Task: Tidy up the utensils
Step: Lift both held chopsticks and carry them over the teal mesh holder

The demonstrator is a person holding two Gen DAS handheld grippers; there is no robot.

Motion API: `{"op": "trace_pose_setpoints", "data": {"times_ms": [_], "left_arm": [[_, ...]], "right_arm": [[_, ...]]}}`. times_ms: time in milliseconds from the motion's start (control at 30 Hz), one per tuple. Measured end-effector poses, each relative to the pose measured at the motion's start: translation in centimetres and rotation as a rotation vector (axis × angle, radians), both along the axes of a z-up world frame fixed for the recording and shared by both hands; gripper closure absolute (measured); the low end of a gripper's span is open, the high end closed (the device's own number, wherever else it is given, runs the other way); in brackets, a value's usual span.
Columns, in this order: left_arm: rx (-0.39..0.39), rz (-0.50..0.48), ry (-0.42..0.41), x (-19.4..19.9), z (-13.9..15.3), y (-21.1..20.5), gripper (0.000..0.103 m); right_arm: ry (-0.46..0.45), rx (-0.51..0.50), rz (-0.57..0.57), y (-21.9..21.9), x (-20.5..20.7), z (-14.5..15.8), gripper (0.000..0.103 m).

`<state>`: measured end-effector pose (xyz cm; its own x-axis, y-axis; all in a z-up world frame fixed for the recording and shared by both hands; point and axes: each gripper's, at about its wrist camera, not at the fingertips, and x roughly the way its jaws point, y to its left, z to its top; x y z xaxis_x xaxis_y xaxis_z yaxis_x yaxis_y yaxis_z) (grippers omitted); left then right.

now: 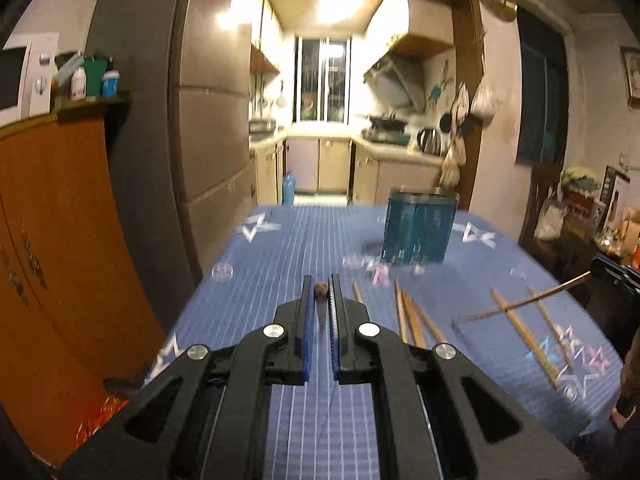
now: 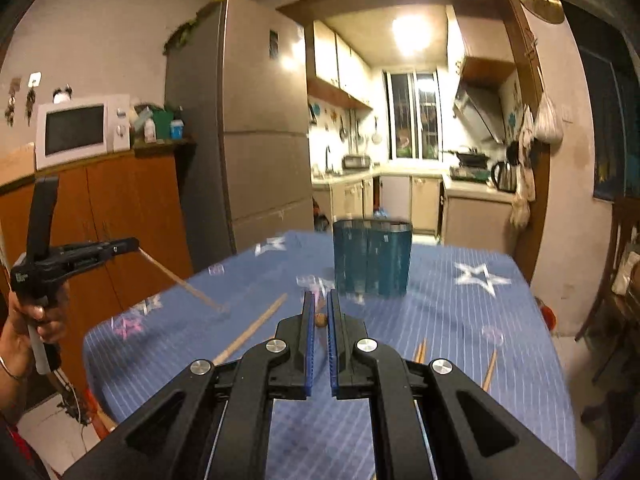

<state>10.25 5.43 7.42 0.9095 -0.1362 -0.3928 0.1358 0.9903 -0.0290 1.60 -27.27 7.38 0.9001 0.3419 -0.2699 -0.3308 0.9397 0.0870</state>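
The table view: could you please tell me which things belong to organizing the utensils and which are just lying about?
Belongs to the job:
- left gripper, shut on first chopstick
- right gripper, shut on second chopstick
- loose chopsticks
- blue holder

Just lying about:
- microwave
- kettle
- fridge
- bottles

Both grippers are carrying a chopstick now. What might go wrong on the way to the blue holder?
The left gripper and right gripper each pinch one chopstick near its end; the left chopstick and right chopstick could collide or twist loose.
A drooping tip could sweep the loose chopsticks on the table.
A sideways knock might tip the blue holder.
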Motion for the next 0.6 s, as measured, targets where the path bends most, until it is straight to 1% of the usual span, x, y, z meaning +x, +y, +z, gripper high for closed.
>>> {"op": "trace_pose_setpoints", "data": {"times_ms": [67,167,267,333,433,500,600], "left_arm": [[-0.02,-0.019,-0.024,0.2,1.3,-0.1,0.098],[-0.053,-0.045,-0.034,0.9,2.6,-0.2,0.098],[-0.076,-0.084,-0.025,1.1,2.9,-0.5,0.098],[-0.086,-0.097,-0.017,1.4,2.4,-0.8,0.098],[-0.091,-0.108,-0.027,1.6,2.2,-1.1,0.098],[-0.098,-0.122,-0.025,1.9,2.5,-1.3,0.098],[-0.088,-0.13,-0.054,2.5,3.8,-1.9,0.098]], "right_arm": [[-0.011,0.019,0.008,-0.2,0.7,1.1,0.096],[-0.021,0.043,0.031,-0.4,1.7,2.8,0.096],[-0.023,0.039,0.043,-0.2,2.7,3.9,0.096],[-0.014,0.04,0.046,-0.1,3.3,4.0,0.096],[-0.005,0.05,0.05,0.2,3.9,4.2,0.096],[-0.007,0.052,0.054,0.4,4.3,4.5,0.096],[-0.033,0.054,0.053,0.6,4.9,5.9,0.096]]}}
